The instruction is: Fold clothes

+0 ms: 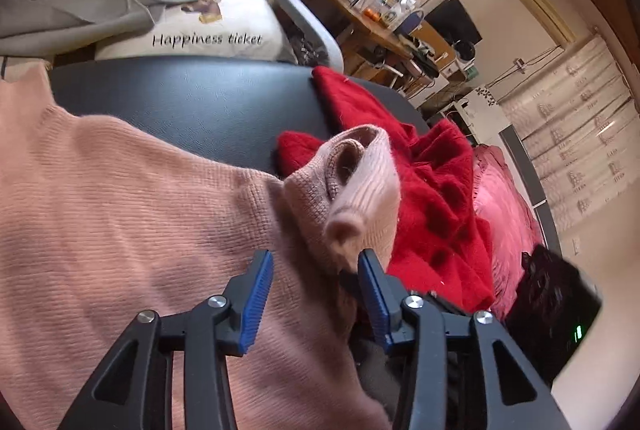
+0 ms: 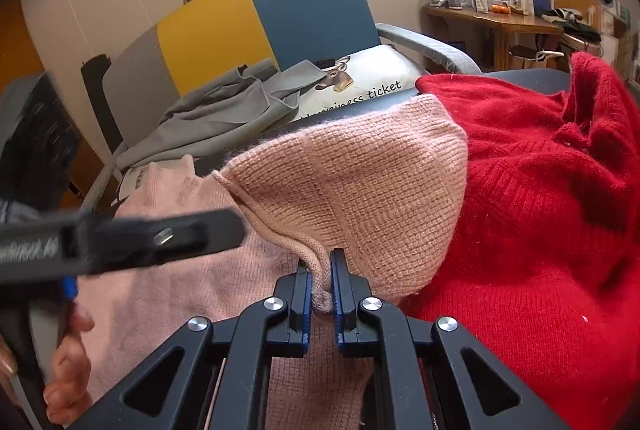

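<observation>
Blue-padded fingers of the left claw (image 1: pixel 316 258) sit wide apart at 6 o'clock in the left wrist view, gripping nothing, hovering over the pink sweater (image 1: pixel 120 197). That sweater spreads from 9 o'clock to the middle on the dark table (image 1: pixel 192 101), its ribbed cuff (image 1: pixel 360 173) bunched up at centre. Red sweater (image 1: pixel 436 197) is heaped just beside it toward 3 o'clock.

Right wrist view: right claw (image 2: pixel 321 270) at 6 o'clock is pinched closed on a fold of the pink sweater (image 2: pixel 360 181), lifting it into a tent. Red sweater (image 2: pixel 540 189) fills 3 o'clock, touching the pink one. Left claw's black body crosses at 9 o'clock, a hand (image 2: pixel 68 370) underneath at 8.
</observation>
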Demonstrator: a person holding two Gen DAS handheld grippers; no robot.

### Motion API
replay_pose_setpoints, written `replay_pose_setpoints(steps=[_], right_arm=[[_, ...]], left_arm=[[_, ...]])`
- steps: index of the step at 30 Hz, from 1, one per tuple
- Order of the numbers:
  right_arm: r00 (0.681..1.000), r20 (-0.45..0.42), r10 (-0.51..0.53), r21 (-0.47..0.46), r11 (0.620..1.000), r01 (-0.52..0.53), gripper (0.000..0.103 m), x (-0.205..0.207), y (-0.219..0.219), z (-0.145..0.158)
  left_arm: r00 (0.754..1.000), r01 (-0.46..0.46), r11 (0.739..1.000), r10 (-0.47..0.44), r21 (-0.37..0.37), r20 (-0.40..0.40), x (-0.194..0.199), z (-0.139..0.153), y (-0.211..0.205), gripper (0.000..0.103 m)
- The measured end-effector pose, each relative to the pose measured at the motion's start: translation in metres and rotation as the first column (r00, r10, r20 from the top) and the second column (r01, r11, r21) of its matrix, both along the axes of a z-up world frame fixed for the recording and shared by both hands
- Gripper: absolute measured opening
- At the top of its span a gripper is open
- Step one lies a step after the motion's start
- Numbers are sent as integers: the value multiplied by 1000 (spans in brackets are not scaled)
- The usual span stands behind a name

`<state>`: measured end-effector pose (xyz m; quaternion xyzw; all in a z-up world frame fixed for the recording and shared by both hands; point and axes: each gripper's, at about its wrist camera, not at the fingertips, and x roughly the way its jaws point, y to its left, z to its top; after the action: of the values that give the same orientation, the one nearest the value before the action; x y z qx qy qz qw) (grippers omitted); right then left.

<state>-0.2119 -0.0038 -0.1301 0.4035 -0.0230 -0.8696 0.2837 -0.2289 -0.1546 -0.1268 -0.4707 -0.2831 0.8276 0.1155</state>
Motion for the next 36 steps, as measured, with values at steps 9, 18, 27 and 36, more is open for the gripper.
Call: replay_pose_setpoints(steps=[9, 18, 27, 36], right_arm=[[999, -4, 35, 30, 999, -34, 9, 5, -10, -12], [998, 45, 36, -114, 993, -31, 60, 28, 19, -1], [980, 167, 109, -73, 993, -98, 68, 45, -7, -32], [988, 104, 117, -29, 993, -114, 85, 55, -19, -40]], left_arm=[[999, 14, 999, -13, -29, 36, -28, -13, 14, 23], [999, -39, 997, 39, -60, -6, -30, -4, -6, 5], [989, -119, 993, 117, -14, -94, -1, 45, -81, 5], [985, -168, 974, 160, 153, 66, 51, 20, -175, 5]])
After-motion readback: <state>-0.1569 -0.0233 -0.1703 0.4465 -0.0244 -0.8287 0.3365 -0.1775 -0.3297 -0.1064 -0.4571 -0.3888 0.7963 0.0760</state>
